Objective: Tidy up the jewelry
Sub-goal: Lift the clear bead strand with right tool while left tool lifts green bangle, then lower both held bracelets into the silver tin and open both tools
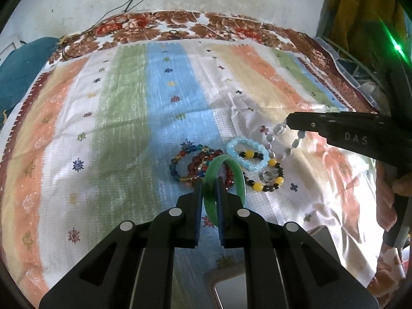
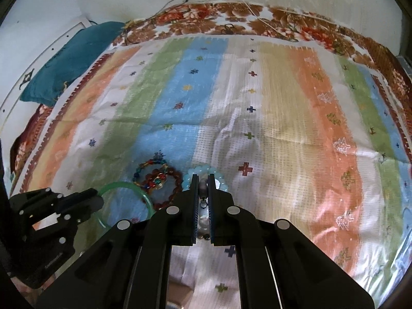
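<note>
Left tool (image 1: pixel 209 182) clamped on green bangle (image 1: pixel 238 177), held upright over the striped bedspread (image 1: pixel 123 118). Right tool (image 2: pixel 203 180) pinched on a pale bead strand (image 1: pixel 279 144), hanging above the bracelet pile (image 1: pixel 195 166). Right tool body reads "DAS".

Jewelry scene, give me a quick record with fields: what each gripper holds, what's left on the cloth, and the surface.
left gripper: shut on the green bangle, held on edge above the pile
right gripper: shut on the pale grey bead bracelet, which dangles from its tips
still on cloth: light blue bead bracelet, black and yellow bead bracelet, dark red bead bracelet, multicolour bead bracelet
arrangement: bracelets bunched together, several overlapping
surface: striped cloth
</note>
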`<state>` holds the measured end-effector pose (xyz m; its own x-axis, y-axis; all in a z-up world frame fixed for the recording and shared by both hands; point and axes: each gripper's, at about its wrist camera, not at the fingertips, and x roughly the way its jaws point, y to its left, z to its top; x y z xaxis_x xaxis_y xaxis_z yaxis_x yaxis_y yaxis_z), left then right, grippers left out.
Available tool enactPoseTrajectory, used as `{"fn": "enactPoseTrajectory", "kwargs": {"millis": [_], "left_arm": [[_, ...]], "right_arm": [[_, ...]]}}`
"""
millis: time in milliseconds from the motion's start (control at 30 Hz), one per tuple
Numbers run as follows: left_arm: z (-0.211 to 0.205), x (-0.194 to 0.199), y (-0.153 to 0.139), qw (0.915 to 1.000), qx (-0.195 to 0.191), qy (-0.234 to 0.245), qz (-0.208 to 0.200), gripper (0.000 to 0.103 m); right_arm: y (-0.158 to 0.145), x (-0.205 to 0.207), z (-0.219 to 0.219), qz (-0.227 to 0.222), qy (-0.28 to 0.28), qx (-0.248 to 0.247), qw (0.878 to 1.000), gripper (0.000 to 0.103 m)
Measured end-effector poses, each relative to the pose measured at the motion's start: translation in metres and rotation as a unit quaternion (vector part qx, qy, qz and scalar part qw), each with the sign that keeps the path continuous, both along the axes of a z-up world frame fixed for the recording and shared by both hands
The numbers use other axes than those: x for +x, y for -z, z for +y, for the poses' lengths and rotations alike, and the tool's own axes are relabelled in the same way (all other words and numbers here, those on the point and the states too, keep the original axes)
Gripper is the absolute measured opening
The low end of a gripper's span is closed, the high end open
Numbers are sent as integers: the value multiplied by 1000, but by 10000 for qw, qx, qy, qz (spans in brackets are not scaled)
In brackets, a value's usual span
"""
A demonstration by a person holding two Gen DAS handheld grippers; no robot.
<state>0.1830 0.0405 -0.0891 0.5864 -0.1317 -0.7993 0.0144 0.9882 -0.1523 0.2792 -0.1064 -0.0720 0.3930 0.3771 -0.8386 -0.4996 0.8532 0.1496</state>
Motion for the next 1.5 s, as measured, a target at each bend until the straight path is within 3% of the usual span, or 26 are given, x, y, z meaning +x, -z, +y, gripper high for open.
{"fn": "enactPoseTrajectory", "kwargs": {"millis": [500,1133,1500], "left_arm": [[-2,-29,-37,9992,75,-132,-358,9],[-13,-75,-59,9981,-59,-212,-574,9],[-31,-100,-57,9989,70,-123,-440,9]], "right_arm": [[-55,-56,-3,-498,-185,197,9984,7],[-77,-114,-10,-1020,-152,-14,9947,7],[-73,-145,-22,-861,-123,121,9961,7]]}}
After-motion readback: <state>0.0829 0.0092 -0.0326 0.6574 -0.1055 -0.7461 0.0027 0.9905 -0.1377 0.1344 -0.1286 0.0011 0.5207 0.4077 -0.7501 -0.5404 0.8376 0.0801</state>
